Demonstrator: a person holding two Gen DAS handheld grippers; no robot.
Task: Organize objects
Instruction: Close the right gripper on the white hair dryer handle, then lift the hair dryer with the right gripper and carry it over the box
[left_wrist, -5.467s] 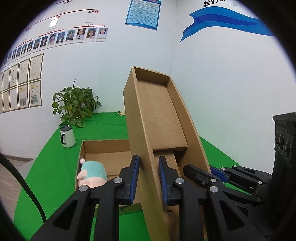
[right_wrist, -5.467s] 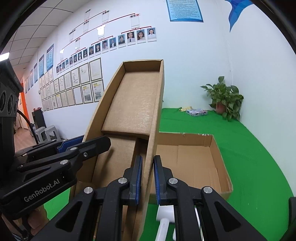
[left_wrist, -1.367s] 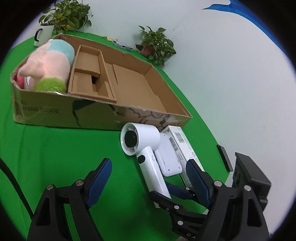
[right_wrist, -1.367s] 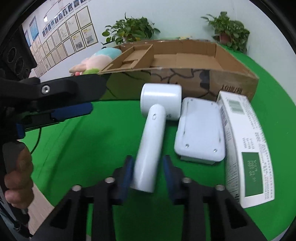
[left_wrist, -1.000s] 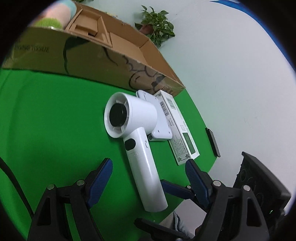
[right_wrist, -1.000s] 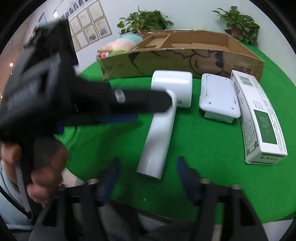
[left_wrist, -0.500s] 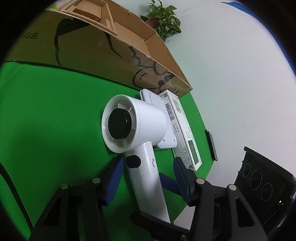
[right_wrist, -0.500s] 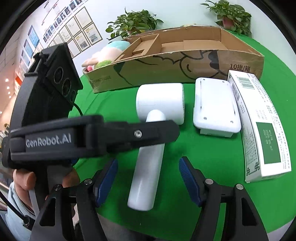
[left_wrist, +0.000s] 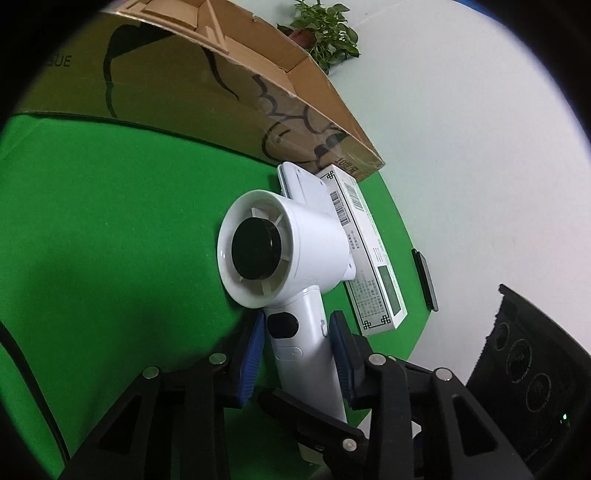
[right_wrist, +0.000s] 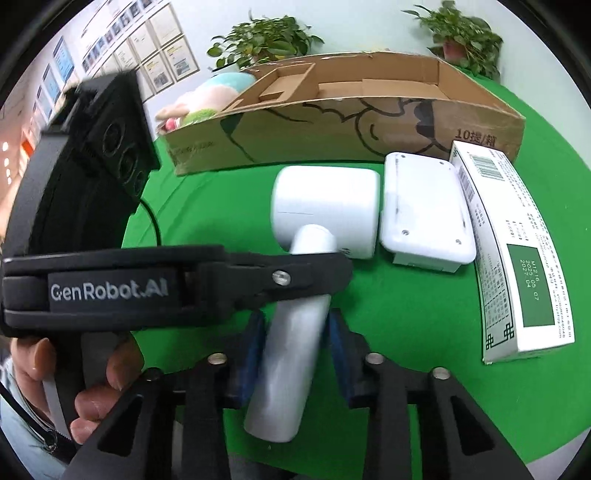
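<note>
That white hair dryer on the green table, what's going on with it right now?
A person is working both handheld grippers onto the white hair dryer. The left gripper and right gripper have just been closing, and both now pinch its handle, left nearer the head. The dryer lies on the green table, not yet in the cardboard box behind it. A white device and a long white carton lie beside it.
</note>
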